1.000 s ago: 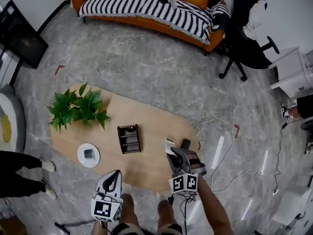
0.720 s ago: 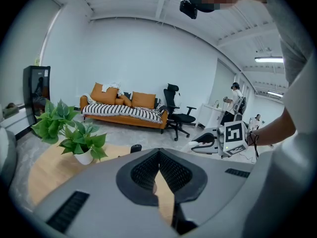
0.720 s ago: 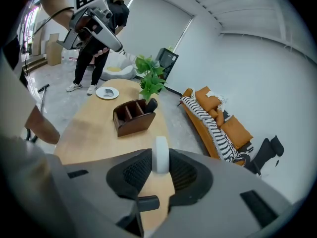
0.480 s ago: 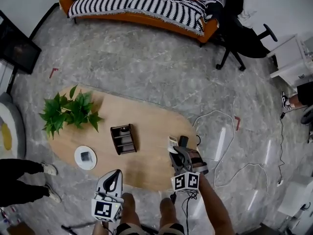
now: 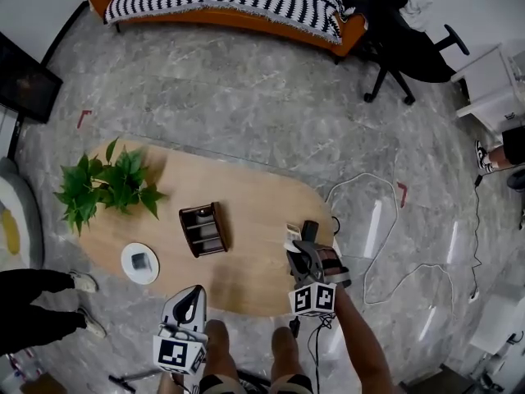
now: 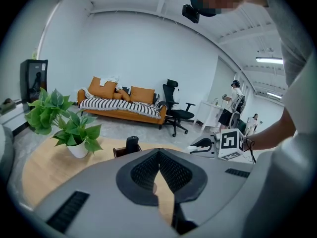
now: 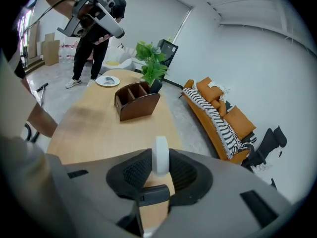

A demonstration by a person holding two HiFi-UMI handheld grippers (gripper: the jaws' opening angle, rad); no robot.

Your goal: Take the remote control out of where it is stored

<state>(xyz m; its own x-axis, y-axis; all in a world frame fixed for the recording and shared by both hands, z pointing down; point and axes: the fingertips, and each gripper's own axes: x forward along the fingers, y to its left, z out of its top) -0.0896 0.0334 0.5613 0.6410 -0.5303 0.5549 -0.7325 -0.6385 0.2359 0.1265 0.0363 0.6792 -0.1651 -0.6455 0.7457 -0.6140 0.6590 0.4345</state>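
Note:
My right gripper (image 5: 298, 251) (image 7: 159, 171) is shut on a slim white remote control (image 5: 291, 235) (image 7: 160, 155), which stands edge-on between the pads over the right end of the oval wooden table (image 5: 246, 281). The dark brown wooden organiser box (image 5: 203, 229) (image 7: 137, 100) sits apart from it at the table's middle, with a black upright item (image 6: 132, 144) in one slot. At the table's near edge, my left gripper (image 5: 192, 295) (image 6: 159, 155) has its pads meeting at the tips and holds nothing.
A potted green plant (image 5: 102, 185) stands at the table's left end, with a white round dish (image 5: 140, 263) near it. A person's legs (image 5: 41, 290) are at the left. Cables (image 5: 385, 245) lie on the floor to the right. A sofa (image 5: 230, 2) and an office chair (image 5: 402, 39) are far back.
My right gripper has sunk a little toward the table's right end, still holding the white remote. The left gripper has dropped slightly. The head view has drifted.

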